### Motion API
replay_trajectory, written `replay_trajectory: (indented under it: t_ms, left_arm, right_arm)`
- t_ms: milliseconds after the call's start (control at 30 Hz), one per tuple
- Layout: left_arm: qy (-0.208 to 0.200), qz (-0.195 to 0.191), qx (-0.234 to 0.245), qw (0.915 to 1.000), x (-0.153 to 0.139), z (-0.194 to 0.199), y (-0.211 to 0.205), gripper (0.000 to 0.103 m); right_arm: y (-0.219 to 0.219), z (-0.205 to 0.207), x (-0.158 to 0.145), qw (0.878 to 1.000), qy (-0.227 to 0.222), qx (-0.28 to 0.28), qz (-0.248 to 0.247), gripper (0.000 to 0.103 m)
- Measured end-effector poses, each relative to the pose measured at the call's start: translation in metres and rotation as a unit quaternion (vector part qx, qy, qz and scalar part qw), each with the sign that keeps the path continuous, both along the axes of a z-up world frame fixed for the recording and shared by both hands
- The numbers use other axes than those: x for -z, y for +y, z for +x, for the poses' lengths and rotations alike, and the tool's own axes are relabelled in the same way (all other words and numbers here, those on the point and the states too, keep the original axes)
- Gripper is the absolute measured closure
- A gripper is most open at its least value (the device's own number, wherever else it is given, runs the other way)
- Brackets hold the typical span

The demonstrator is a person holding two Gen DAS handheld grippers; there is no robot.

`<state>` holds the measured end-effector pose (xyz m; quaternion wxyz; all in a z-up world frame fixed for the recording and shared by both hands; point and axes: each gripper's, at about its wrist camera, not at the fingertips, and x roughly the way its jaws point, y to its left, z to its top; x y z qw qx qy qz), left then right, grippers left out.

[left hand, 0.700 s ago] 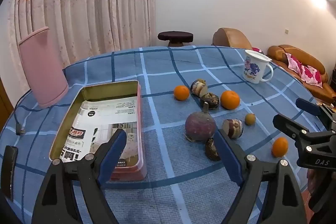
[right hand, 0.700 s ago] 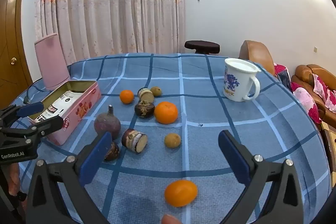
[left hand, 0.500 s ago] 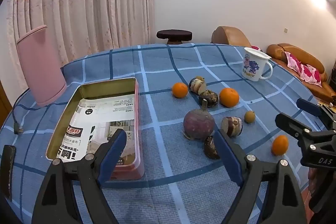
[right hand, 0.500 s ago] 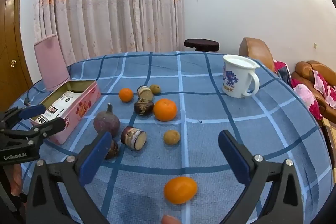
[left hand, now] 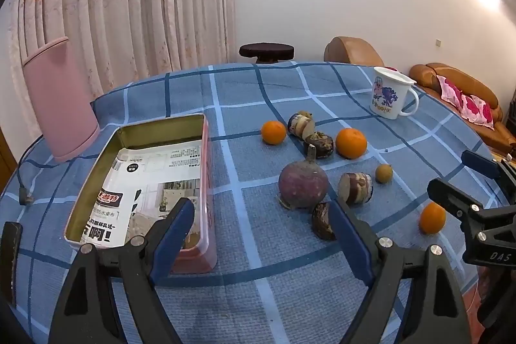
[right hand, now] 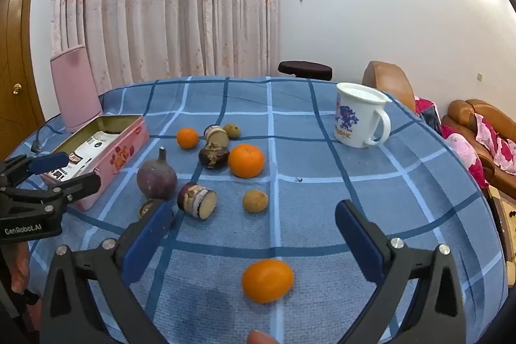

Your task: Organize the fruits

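Note:
An open pink tin (left hand: 206, 170) (right hand: 129, 147), lined with printed paper, lies on the left of the blue checked table. To its right lie three oranges (left hand: 273, 132) (left hand: 351, 143) (left hand: 432, 217), a purple round fruit with a stem (left hand: 303, 182) (right hand: 157, 178), several dark cut pieces (left hand: 354, 187) and a small brown fruit (left hand: 383, 173) (right hand: 255, 201). My left gripper (left hand: 261, 237) is open and empty, above the table's near edge between tin and fruits. My right gripper (right hand: 251, 234) is open and empty, just behind the nearest orange (right hand: 267, 280).
A white mug (left hand: 391, 99) (right hand: 359, 120) stands at the far right of the table. The tin's pink lid (left hand: 61, 99) (right hand: 75, 92) stands upright behind the tin. A cable (left hand: 22, 182) lies at the left edge. Sofas (left hand: 464, 105) are beyond the table.
Both grippers have lifted or pulled back slightly, so the table sits a little lower in both views. Nothing on the table has moved.

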<state>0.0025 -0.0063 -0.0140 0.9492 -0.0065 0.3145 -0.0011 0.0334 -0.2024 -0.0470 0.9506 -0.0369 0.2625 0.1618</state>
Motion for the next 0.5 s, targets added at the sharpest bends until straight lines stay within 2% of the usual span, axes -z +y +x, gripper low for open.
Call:
replay_trajectory:
  t_ms: [500]
  left_arm:
    - [0.008, -0.001, 0.001, 1.0, 0.008, 0.0034, -0.0005, 0.017]
  right_arm:
    - [-0.0005, -0.0018, 0.0049, 1.0, 0.002, -0.003, 0.002, 0.0]
